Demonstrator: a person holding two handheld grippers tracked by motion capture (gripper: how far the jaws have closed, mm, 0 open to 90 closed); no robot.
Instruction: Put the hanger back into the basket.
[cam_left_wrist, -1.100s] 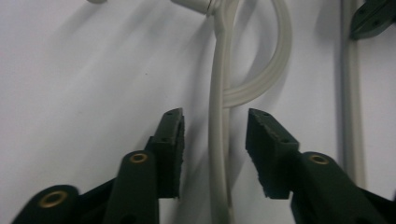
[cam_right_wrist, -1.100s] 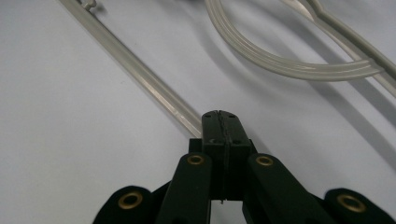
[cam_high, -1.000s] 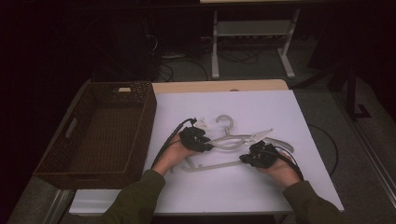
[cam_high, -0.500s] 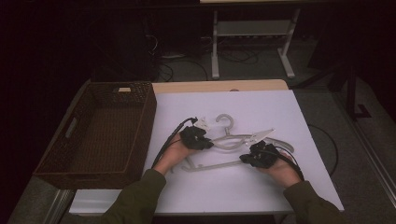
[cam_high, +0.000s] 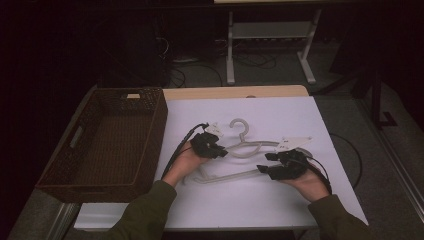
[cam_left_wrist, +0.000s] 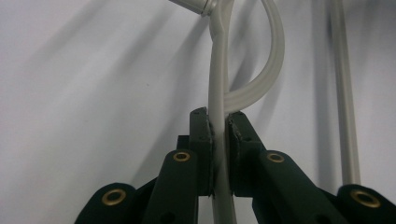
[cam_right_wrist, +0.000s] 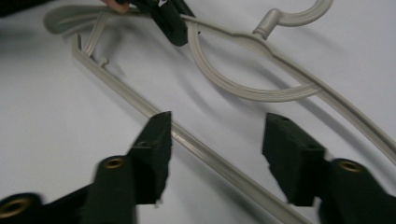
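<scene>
A pale grey plastic clothes hanger (cam_high: 247, 147) lies on the white table top (cam_high: 260, 112), its hook pointing away from me. My left gripper (cam_high: 212, 148) is shut on the hanger's left shoulder; in the left gripper view the shoulder bar (cam_left_wrist: 219, 93) runs up between the closed pads. My right gripper (cam_high: 270, 167) stands open at the hanger's right end. In the right gripper view its jaws straddle the bottom bar (cam_right_wrist: 205, 151) without touching it, and the left gripper (cam_right_wrist: 170, 21) shows at the top, clamped on the hanger.
A dark woven basket (cam_high: 107, 142) stands at the left side of the table, its inside bare. Cables trail from both grippers. Beyond the table's far edge stand a white frame (cam_high: 270, 42) and floor cables.
</scene>
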